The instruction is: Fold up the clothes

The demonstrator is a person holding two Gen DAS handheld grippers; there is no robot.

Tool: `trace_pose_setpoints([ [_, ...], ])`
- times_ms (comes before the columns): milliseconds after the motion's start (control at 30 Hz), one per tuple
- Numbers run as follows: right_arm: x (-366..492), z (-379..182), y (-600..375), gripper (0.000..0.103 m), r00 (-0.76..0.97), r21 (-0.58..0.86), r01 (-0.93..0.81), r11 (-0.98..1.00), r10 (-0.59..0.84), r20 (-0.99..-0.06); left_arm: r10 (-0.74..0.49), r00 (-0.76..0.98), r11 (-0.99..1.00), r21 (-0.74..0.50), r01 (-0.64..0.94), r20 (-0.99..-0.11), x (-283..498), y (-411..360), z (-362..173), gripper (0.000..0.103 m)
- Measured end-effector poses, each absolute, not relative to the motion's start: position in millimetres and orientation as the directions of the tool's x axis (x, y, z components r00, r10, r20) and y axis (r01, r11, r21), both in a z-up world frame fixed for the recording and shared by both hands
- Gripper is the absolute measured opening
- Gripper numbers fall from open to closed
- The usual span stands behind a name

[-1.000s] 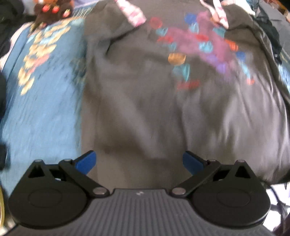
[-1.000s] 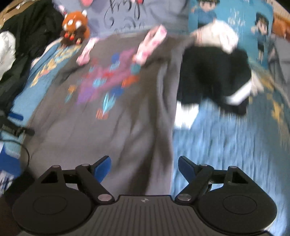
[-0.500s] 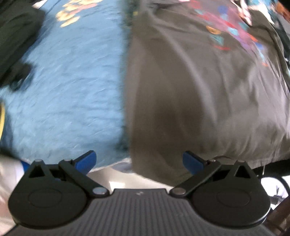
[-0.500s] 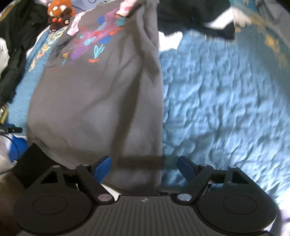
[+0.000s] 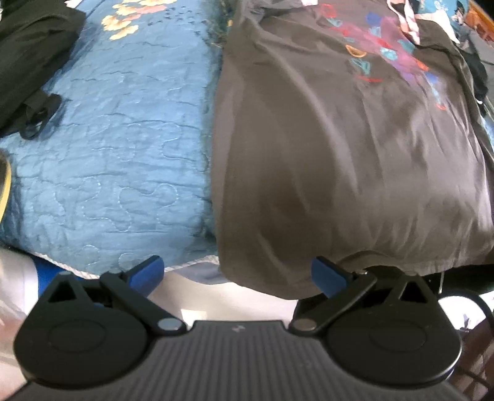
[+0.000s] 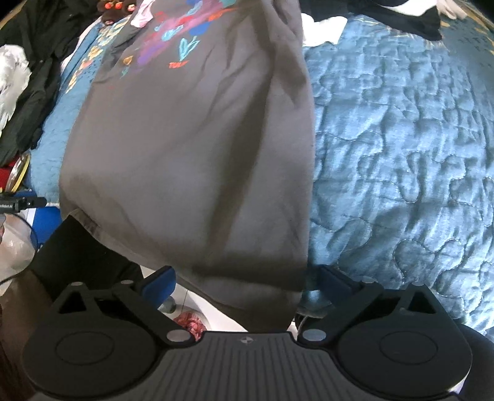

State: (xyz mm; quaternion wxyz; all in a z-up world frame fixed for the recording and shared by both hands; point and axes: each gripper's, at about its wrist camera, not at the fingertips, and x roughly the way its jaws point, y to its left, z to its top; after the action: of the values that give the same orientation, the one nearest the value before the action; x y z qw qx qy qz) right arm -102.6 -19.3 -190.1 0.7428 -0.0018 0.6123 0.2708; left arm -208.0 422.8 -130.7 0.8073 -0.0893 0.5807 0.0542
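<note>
Shirt: I had the grey T-shirt (image 5: 339,160) lying flat on the blue quilt (image 5: 117,148), print side up, its hem hanging over the near edge of the bed.
Print: I saw the coloured print (image 6: 182,37) at the far end of the shirt, away from both grippers.
Left gripper: I held the left gripper (image 5: 237,274) over the shirt's near left corner with its jaws spread wide; the hem sat between the blue pads (image 5: 327,276) but they pressed on nothing.
Right gripper: My right gripper (image 6: 239,282) hovered at the near right corner, jaws opening, the hem between the pads and no grip on it.
Quilt: I could see bare quilt on either side of the shirt.
Clutter: A dark garment (image 5: 27,55) lay at the quilt's left edge, and a black-and-white garment (image 6: 401,15) lay at the far right.
Far end: A pink-patterned cloth (image 5: 407,18) rested on the shirt's far edge.
</note>
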Motion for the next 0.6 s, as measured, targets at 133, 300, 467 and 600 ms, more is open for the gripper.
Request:
trace_pose_setpoints([
  [133,-107.2,-188.5,-15.3,0.077,0.103,0.337,-0.435,0.835,0.418,-0.902,-0.067,0.349,0.979,-0.130,-0.159,-0.935,-213.6,423.0,-131.4,0.103],
  [300,-104.5,-186.2,-21.7,0.058,0.124,0.334,-0.392,0.857,0.409,-0.904,-0.181,0.370,0.974,-0.219,-0.063,-0.911,-216.4,423.1,-142.8,0.103],
  [467,-101.5,-186.2,-28.4,0.059,0.113,0.350,-0.363,0.864,0.413,-0.904,-0.275,0.386,0.961,-0.262,0.089,-0.880,-221.0,422.5,-152.3,0.103],
  [600,-100.8,-186.2,-21.4,0.063,0.099,0.338,-0.378,0.862,0.401,-0.911,-0.320,0.371,0.948,-0.296,0.120,-0.872,-218.3,435.5,-166.6,0.103],
])
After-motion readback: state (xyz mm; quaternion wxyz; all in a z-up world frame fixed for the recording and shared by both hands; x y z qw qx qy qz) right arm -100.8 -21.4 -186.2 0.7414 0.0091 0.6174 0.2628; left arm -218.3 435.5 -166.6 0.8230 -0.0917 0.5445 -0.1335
